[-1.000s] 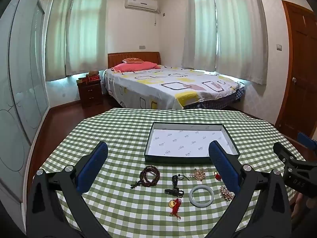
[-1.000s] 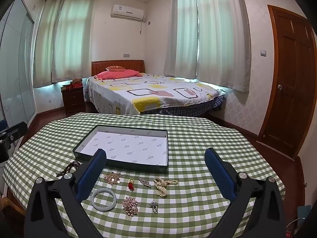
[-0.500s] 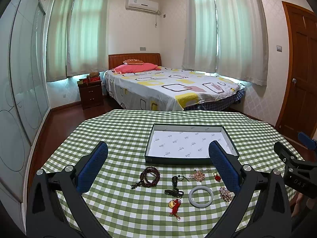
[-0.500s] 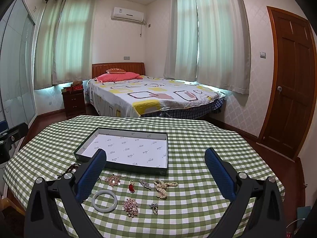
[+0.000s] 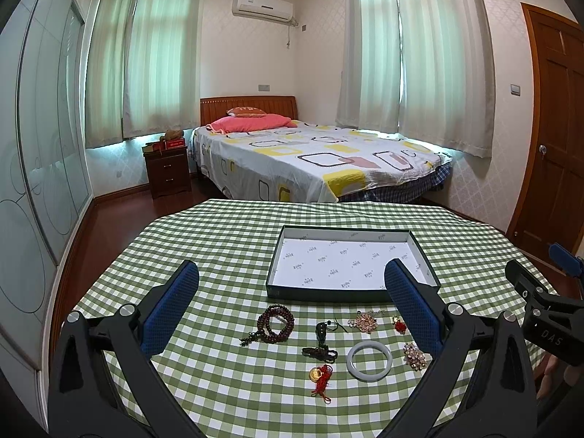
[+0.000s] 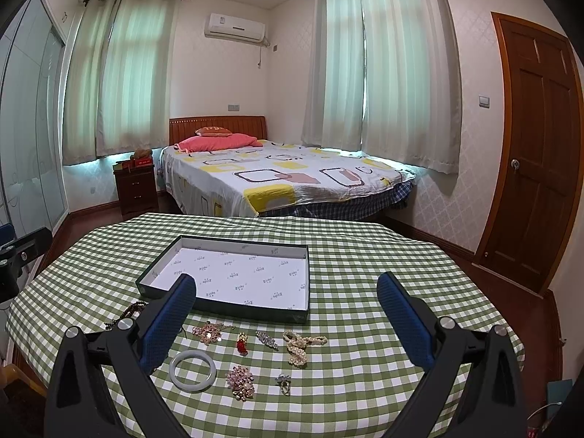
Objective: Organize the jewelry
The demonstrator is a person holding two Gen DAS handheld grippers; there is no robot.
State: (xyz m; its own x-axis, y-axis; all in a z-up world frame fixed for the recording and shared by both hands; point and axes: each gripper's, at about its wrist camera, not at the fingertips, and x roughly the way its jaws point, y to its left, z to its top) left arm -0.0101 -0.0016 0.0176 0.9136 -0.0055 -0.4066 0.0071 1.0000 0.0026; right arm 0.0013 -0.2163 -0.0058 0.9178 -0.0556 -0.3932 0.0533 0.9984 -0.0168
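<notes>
A shallow dark box with a white lining (image 5: 281, 255) (image 6: 308, 281) lies empty on the checked table. In front of it lie a brown bead bracelet (image 5: 275, 323), a black pendant (image 5: 321, 330), a gold charm with red cord (image 5: 319, 374), a white bangle (image 5: 369, 360) (image 6: 192, 369), a gold brooch (image 5: 363, 322) (image 6: 208, 332), a red charm (image 5: 398, 325) (image 6: 241, 344), a pink brooch (image 6: 239, 381), a pearl strand (image 6: 301, 347), a crystal clip (image 6: 267, 339) and a ring (image 6: 283, 383). My left gripper (image 5: 292, 281) and right gripper (image 6: 286, 294) hover open and empty above the near table edge.
The round table with green checked cloth (image 5: 219, 241) fills the foreground. A bed (image 5: 314, 160), a nightstand (image 5: 166, 169) and a sliding wardrobe (image 5: 40, 168) stand behind it. A wooden door (image 6: 536, 153) is at the right.
Both grippers have tilted up slightly and drawn back a little, so the table and jewelry sit lower in view. Nothing on the table has moved.
</notes>
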